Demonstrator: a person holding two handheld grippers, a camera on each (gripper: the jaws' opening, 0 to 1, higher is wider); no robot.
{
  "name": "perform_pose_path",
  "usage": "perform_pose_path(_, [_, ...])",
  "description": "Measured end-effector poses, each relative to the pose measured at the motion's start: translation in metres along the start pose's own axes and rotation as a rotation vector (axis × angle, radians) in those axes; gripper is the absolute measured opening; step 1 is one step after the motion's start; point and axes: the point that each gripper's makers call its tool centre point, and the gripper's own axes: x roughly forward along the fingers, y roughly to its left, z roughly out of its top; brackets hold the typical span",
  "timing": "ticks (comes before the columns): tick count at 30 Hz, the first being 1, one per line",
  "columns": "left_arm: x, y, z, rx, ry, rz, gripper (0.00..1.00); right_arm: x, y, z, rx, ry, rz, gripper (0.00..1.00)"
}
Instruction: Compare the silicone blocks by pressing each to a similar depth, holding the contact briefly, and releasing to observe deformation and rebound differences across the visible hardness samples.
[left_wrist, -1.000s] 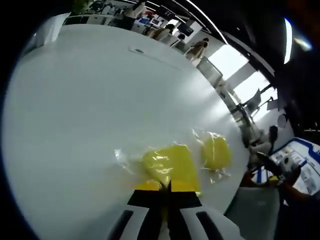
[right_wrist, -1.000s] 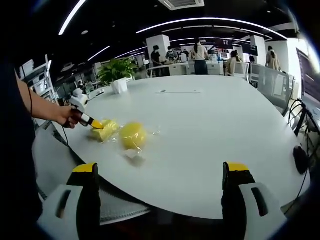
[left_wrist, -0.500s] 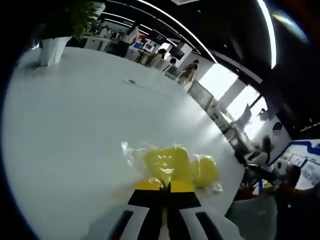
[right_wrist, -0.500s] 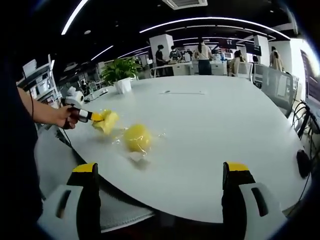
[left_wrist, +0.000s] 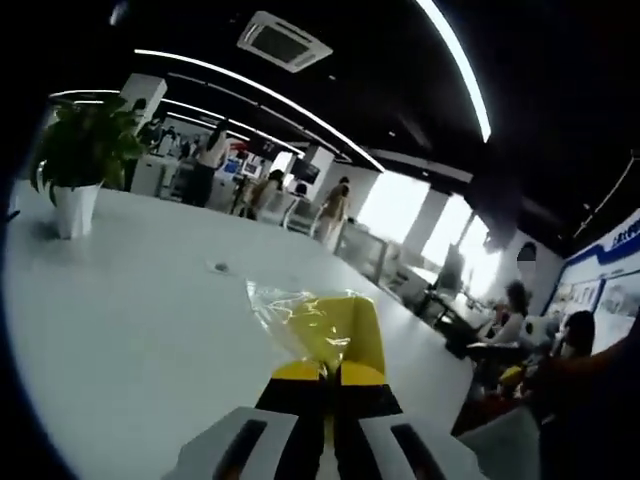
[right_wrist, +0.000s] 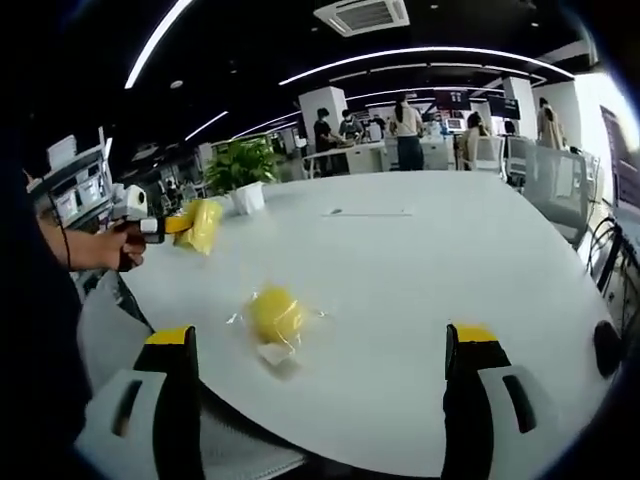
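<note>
In an open-plan office under strip lights, a broad white surface (right_wrist: 420, 260) carries a potted plant (right_wrist: 242, 165) toward its far left edge and 1 round yellow silicone block (right_wrist: 276, 314), wrapped in clear film, lying near the front edge. The other yellow block (left_wrist: 335, 330), also in crinkled film, is off the surface: the left gripper (left_wrist: 330, 372) has its jaws pressed together on the block's near end, and in the right gripper view the left gripper (right_wrist: 158, 227) juts out level from the person's hand (right_wrist: 108, 248), above the surface's left edge. The right gripper (right_wrist: 318, 345) is spread wide with nothing between its jaws, hovering low over the front edge. The grip appears to rest on slippery film, not bare silicone, so the raised block could slide free and drop; and a sample pinched in the air, away from the surface, would likely give no fair comparison of pressing depth.
</note>
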Motion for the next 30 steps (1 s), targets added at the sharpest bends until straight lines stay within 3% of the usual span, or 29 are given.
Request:
perform_pose_path(4, [-0.005, -0.008, 0.013, 0.002, -0.045, -0.012, 0.00, 0.003, 0.005, 0.020, -0.036, -0.027, 0.019, 0.96])
perform_pose_path(10, [-0.013, -0.025, 0.020, 0.011, -0.069, -0.047, 0.00, 0.009, 0.022, 0.045, -0.076, -0.057, 0.076, 0.96])
perform_pose_path(17, [-0.025, -0.050, 0.035, 0.014, -0.115, -0.100, 0.00, 0.017, 0.041, 0.078, -0.064, -0.103, 0.153, 0.96])
perform_pose_path(19, [-0.029, -0.058, 0.037, 0.047, -0.119, -0.110, 0.00, 0.019, 0.048, 0.089, -0.077, -0.114, 0.177, 0.93])
perform_pose_path(22, [-0.031, -0.067, 0.038, 0.098, -0.112, -0.128, 0.00, 0.023, 0.061, 0.101, -0.102, -0.119, 0.226, 0.93])
perform_pose_path(26, [-0.033, -0.075, 0.039, 0.121, -0.117, -0.155, 0.00, 0.032, 0.092, 0.106, -0.133, -0.084, 0.346, 0.94])
perform_pose_path(30, [-0.033, -0.081, 0.039, 0.149, -0.128, -0.157, 0.00, 0.041, 0.115, 0.114, -0.154, -0.092, 0.400, 0.94])
